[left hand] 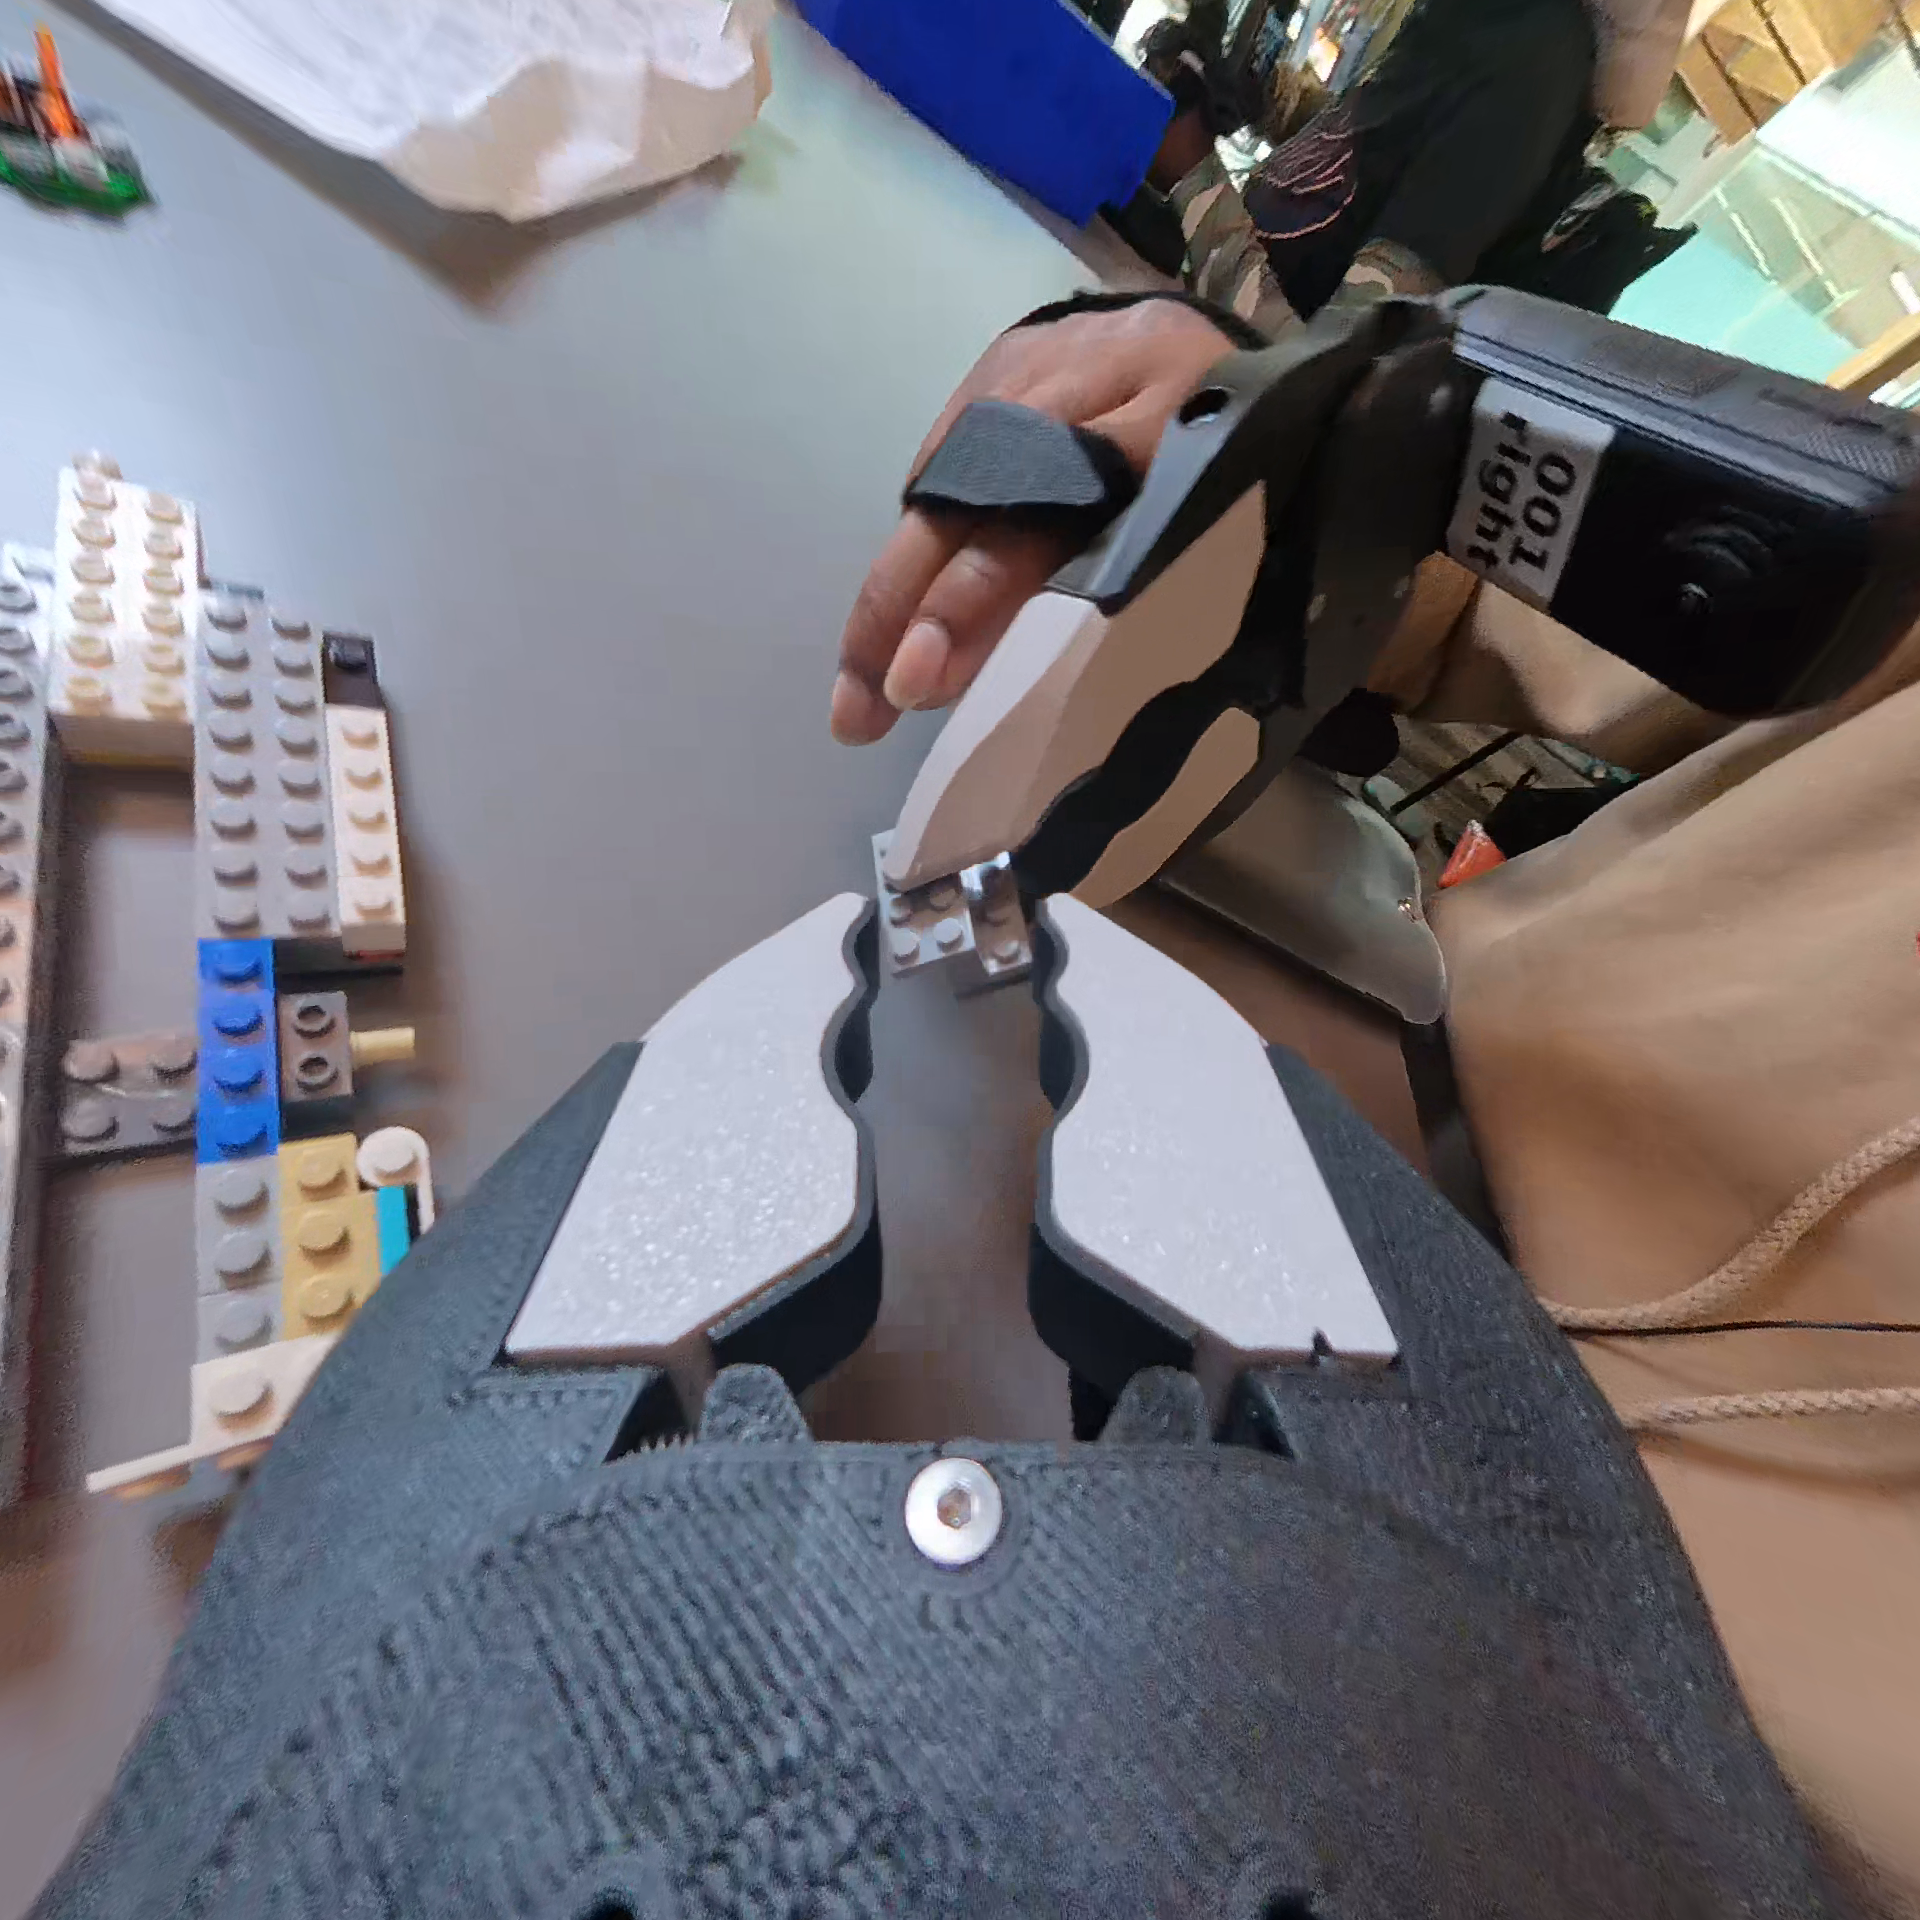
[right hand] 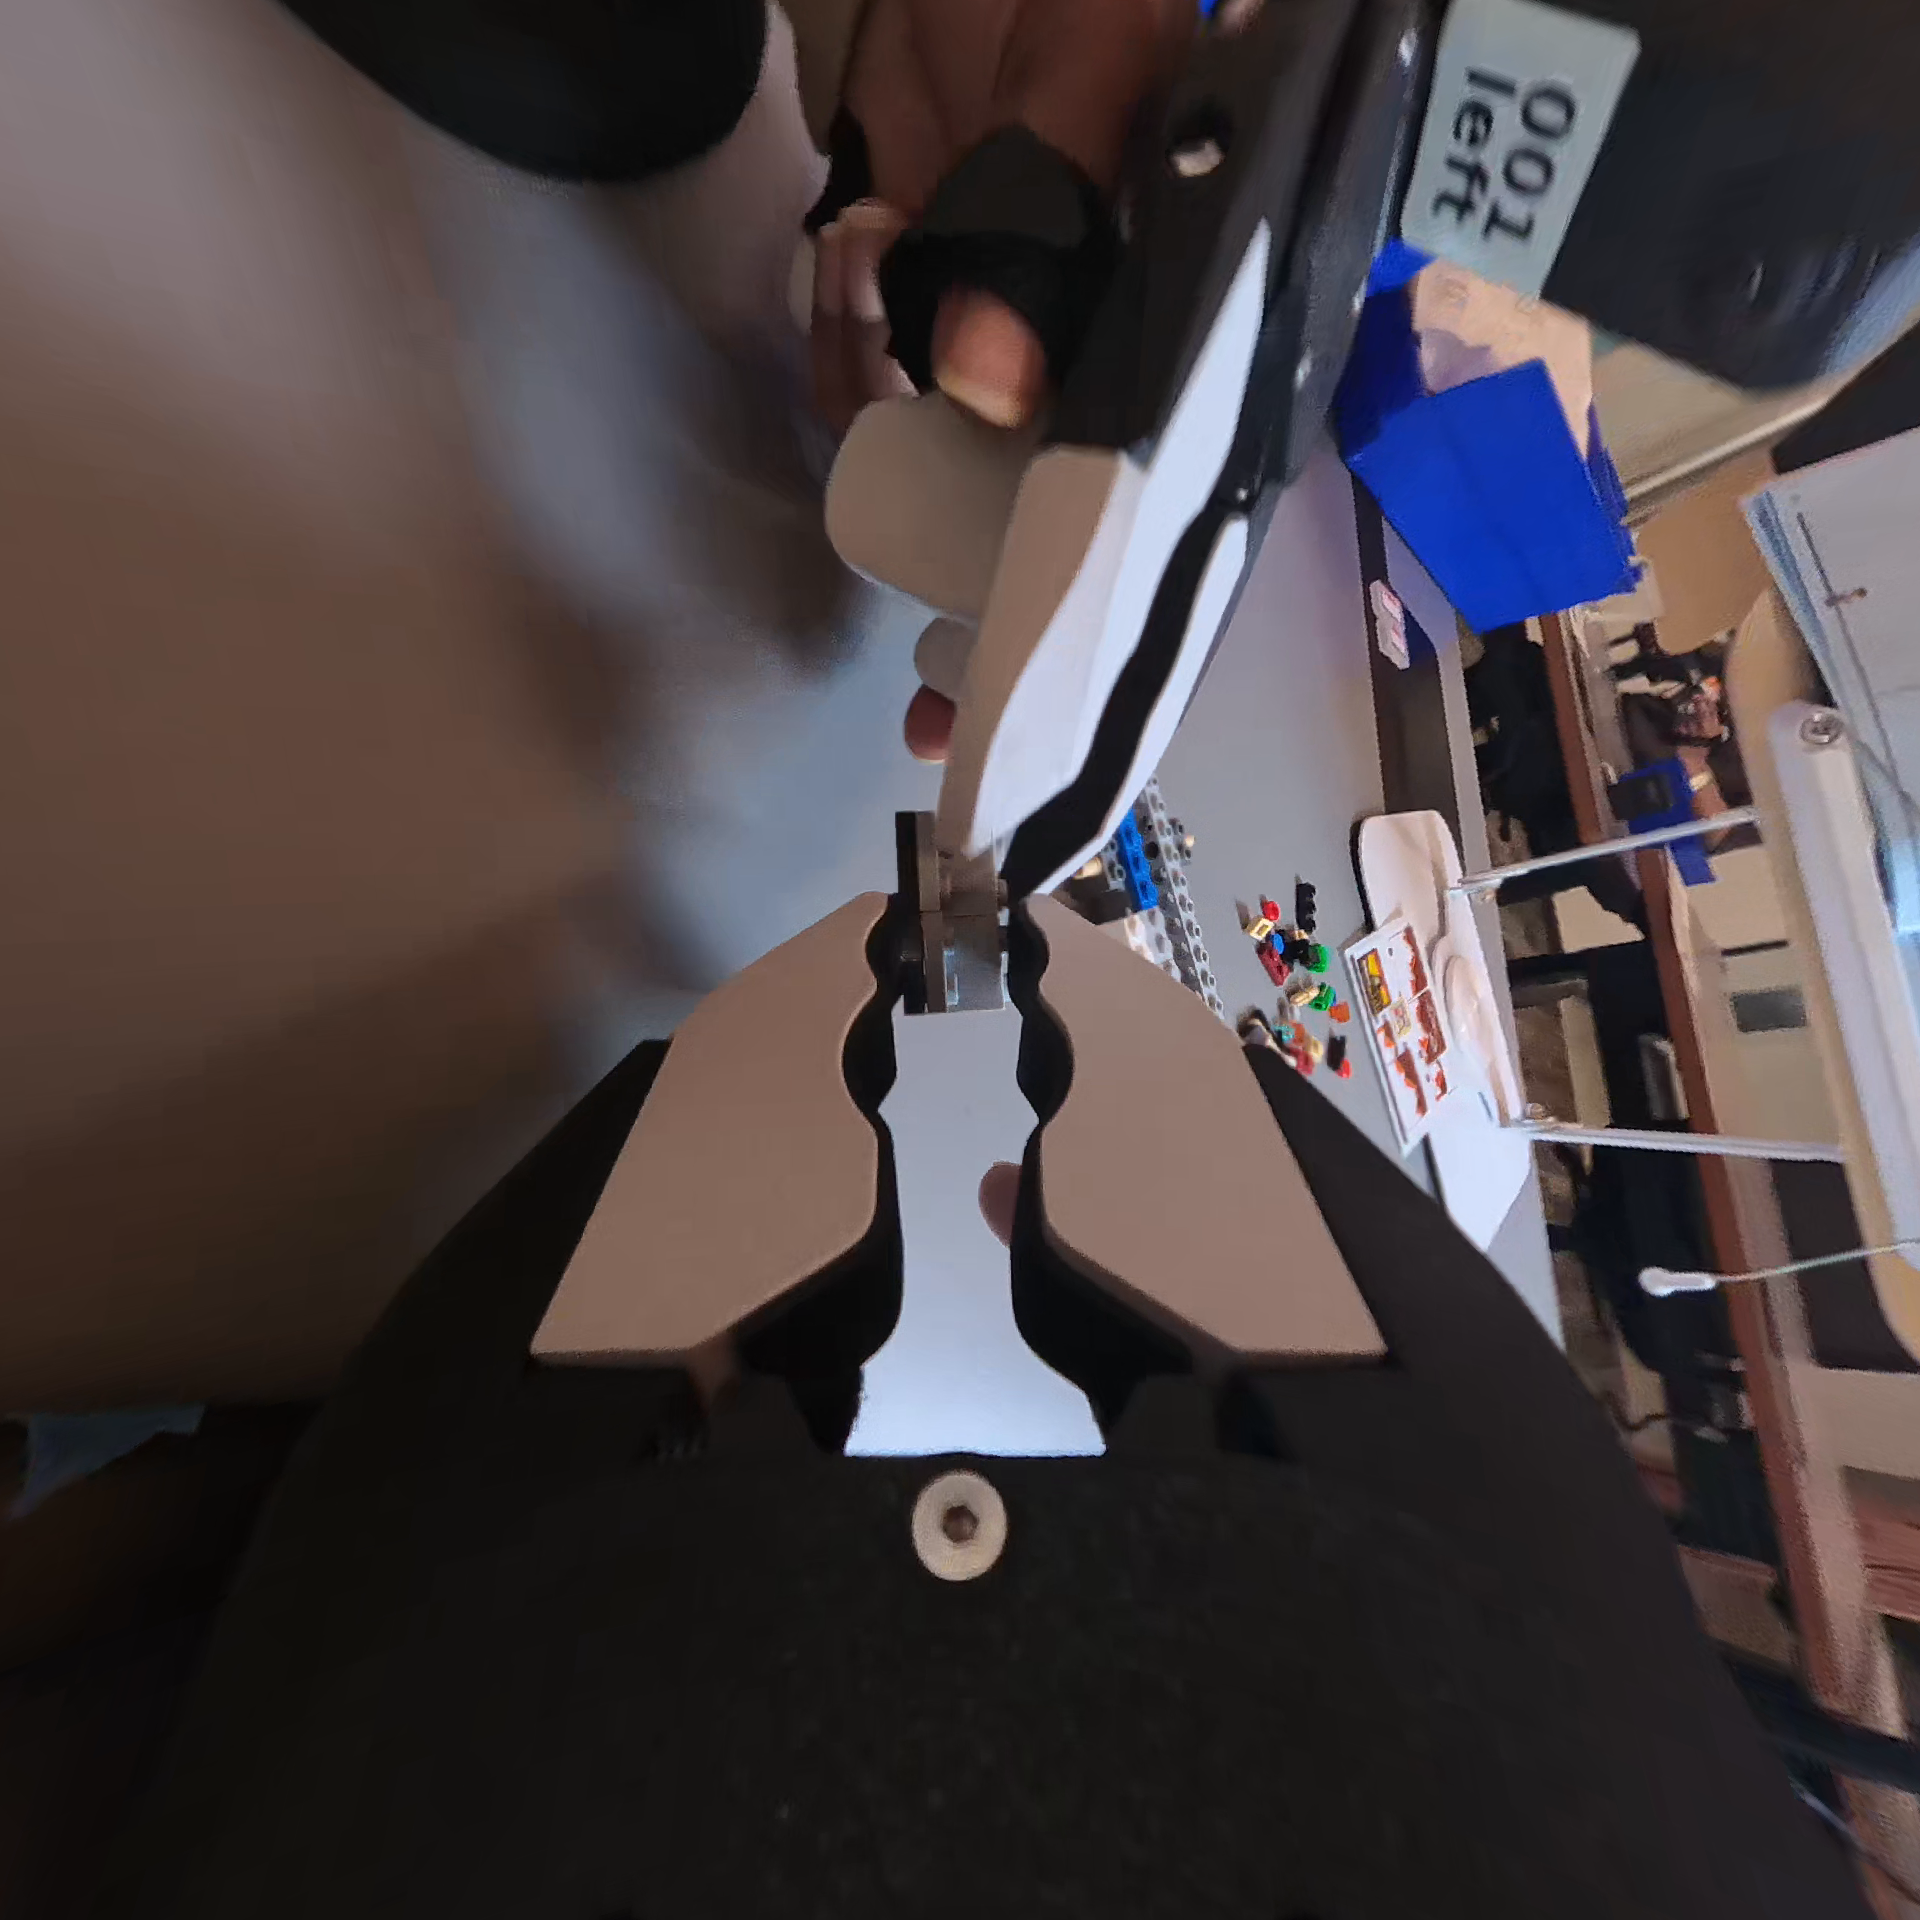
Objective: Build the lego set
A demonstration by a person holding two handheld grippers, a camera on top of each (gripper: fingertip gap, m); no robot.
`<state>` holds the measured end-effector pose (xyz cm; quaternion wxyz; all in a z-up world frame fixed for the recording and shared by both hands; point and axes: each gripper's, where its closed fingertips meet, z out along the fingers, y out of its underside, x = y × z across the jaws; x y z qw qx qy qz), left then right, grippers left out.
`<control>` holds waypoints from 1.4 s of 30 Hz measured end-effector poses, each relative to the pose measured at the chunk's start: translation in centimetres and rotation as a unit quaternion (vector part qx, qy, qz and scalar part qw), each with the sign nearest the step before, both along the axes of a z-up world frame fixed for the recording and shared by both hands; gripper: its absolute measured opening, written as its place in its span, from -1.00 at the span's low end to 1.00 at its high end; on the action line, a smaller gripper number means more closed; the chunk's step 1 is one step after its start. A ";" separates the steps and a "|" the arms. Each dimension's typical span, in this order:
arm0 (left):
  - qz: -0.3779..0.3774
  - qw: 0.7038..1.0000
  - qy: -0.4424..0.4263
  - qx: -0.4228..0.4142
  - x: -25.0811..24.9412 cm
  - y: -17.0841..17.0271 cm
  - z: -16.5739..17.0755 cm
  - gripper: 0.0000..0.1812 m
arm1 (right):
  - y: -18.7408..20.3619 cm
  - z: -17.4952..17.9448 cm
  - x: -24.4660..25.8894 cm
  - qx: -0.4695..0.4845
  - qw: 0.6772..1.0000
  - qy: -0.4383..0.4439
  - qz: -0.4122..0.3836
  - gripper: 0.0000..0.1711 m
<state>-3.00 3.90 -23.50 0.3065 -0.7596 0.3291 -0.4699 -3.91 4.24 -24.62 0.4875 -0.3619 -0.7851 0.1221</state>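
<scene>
A small grey lego assembly, a dark studded plate joined to a lighter grey piece, is held in the air between both grippers. My left gripper is shut on it at the fingertips. My right gripper comes in from the upper right and grips the same assembly from above. In the right wrist view the right gripper is shut on the assembly. The left gripper reaches down onto it from the top. A person's hands hold both grippers.
A partly built flat lego model of grey, white, tan and blue bricks lies on the grey table at left. A white paper bag and blue bin stand behind. Loose small pieces and a picture sheet lie farther off. Left and right tips are no more than a few centimetres apart.
</scene>
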 end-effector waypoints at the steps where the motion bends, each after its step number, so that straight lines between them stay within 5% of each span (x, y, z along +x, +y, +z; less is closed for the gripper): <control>1: -0.003 1.000 0.002 0.031 0.0 0.0 0.6 -0.60 | 0.3 0.3 0.0 -0.015 1.000 0.005 -0.007 -0.78; 6: -0.003 0.960 0.114 0.254 -0.2 0.3 1.8 -0.60 | 0.7 1.5 0.3 -0.101 0.994 0.027 -0.019 -0.78; 13: -0.002 0.907 0.201 0.369 0.3 0.5 1.6 -0.78 | 0.4 2.2 0.4 -0.146 0.989 0.034 -0.019 -0.78; 25: 0.007 0.902 0.202 0.380 -0.4 0.9 2.3 -0.79 | 0.3 3.9 1.0 -0.050 0.997 0.058 0.002 -0.85; 42: 0.019 0.885 0.208 0.416 -0.3 1.1 2.7 -0.70 | 0.1 3.7 0.7 -0.073 0.996 0.037 -0.015 -0.91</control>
